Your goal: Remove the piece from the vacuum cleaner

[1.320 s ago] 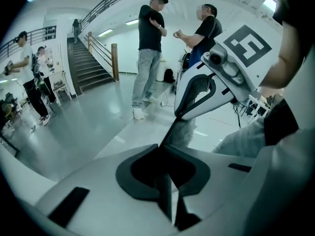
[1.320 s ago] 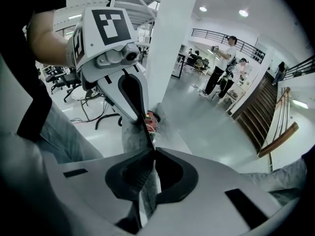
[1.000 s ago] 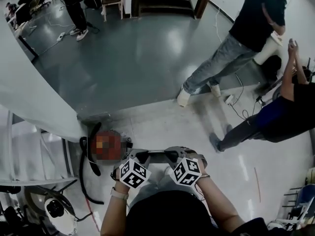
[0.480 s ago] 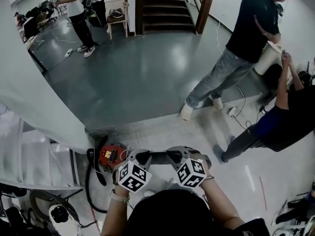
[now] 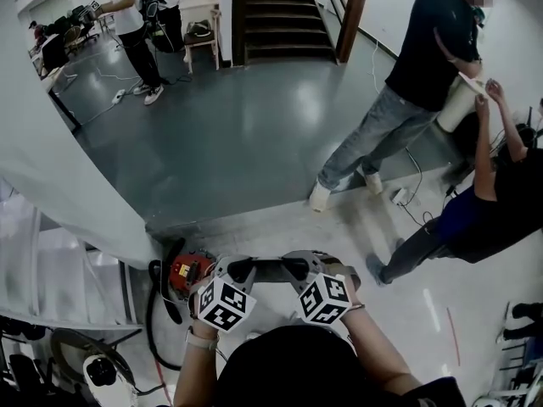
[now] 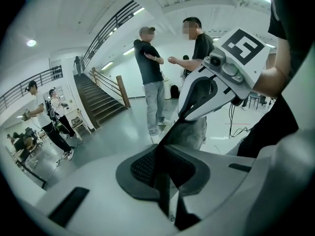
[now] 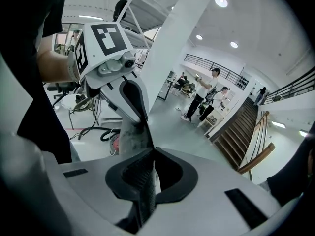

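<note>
Left tool, head view: left tool (image 5: pixel 244 271) is meeting the right tool (image 5: pixel 293 270) nose to nose in front of the person's chest, and both are being held up off the floor.
Piece, head view: thin grey flat piece (image 5: pixel 267 269) is bridging the short gap between the two tools, up in the air.
Vacuum cleaner, head view: red and black canister vacuum cleaner (image 5: pixel 188 271) is sitting on the pale glossy floor (image 5: pixel 280 219) below and just left of the tools, with its black hose (image 5: pixel 154 291) curling down beside it. The piece is hanging apart from it, so by my reading it is already out.
Left tool, left gripper view: jaws are pressing together on one edge of the piece (image 6: pixel 189 132), which is running straight across to the right tool (image 6: pixel 193 113).
Right tool, right gripper view: jaws are likewise clamping the opposite edge of the piece (image 7: pixel 133 136), with the left tool (image 7: pixel 139 113) gripping its far end. The vacuum cleaner (image 7: pixel 115 142) is showing red on the floor beyond.
Handling: judging by its dull, fuzzy, dusty face and thin section, the piece is probably behaving as a light, soft, felt-like pad. It is likely bending instead of cracking, and shedding dust if shaken.
Grip: the edges are looking like the right place to hold it, with firm but gentle pressure, keeping it taut between both tools.
</note>
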A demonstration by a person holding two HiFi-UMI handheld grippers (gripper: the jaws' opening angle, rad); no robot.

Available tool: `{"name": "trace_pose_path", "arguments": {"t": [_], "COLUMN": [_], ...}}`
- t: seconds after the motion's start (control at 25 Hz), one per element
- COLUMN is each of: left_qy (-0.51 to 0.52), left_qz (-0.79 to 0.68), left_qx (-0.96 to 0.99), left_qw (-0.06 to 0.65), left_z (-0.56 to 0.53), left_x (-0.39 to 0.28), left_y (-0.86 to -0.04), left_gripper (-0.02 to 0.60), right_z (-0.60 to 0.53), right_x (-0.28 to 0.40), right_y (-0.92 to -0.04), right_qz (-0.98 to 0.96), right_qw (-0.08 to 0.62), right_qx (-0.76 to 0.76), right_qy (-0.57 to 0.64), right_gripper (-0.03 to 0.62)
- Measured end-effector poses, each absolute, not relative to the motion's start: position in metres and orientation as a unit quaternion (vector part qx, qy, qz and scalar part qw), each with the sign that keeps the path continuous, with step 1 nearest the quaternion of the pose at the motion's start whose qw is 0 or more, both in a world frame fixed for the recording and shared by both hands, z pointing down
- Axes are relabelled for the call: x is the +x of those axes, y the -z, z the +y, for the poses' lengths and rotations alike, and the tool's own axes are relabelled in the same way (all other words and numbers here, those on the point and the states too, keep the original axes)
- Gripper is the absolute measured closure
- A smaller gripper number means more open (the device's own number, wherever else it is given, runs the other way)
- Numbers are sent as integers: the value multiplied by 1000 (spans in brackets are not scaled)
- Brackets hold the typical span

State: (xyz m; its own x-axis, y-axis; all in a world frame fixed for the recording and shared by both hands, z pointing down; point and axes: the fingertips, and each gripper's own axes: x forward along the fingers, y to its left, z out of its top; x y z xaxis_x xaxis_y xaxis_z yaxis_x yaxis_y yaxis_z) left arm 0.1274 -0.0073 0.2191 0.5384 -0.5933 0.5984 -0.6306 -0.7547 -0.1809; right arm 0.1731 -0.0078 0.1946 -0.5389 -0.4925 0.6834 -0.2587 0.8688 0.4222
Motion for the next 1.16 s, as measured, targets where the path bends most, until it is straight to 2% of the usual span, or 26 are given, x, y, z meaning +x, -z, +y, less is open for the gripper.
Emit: {"name": "trace_pose_path", "arguments": {"t": [1.16], "left_qy": [-335], "left_qz": [-375], "left_qx": [864], "left_qw": [26], "left_z": [-21], "left_x": [165], "left_y": [-215], "left_gripper": [540], "right_z": [-22], "right_x": [211], "right_y": [-192], "right_qz": [-874], "right_qw": [420], "right_qx": [197], "right_qy": [145], "right_gripper": [557]}}
